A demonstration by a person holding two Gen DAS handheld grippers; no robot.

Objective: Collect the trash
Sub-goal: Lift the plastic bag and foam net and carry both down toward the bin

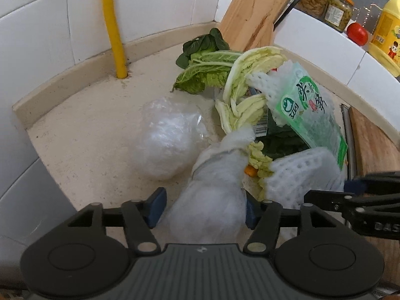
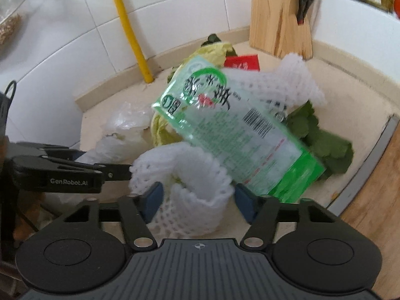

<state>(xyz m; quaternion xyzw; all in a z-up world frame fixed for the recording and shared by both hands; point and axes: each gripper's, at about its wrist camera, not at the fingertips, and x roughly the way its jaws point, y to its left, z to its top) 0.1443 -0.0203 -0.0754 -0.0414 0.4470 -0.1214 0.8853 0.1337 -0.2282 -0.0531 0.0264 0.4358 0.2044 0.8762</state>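
Note:
My left gripper [image 1: 203,210] points down at a trash pile on the beige counter [image 1: 82,137]. A white foam wrap [image 1: 215,192] lies between its blue pads and bulges there, unpinched, so the gripper is open. The wrap reaches up to pale cabbage leaves [image 1: 247,87]. My right gripper [image 2: 197,200] is shut on a white foam net [image 2: 190,190], whose loop narrows between the pads. A green printed plastic bag [image 2: 235,125] leans across the net. In the left wrist view the right gripper [image 1: 355,187] comes in from the right beside the foam net [image 1: 300,180] and the green bag [image 1: 310,115].
A crumpled clear plastic bag [image 1: 170,137] lies left of the pile. Dark greens [image 1: 202,47] and a red packet [image 2: 242,62] sit behind it. A wooden knife block [image 1: 252,15] and a yellow pipe [image 1: 115,30] stand by the tiled wall. A wooden board [image 1: 375,145] is at right. Jars [image 1: 325,2] line the ledge.

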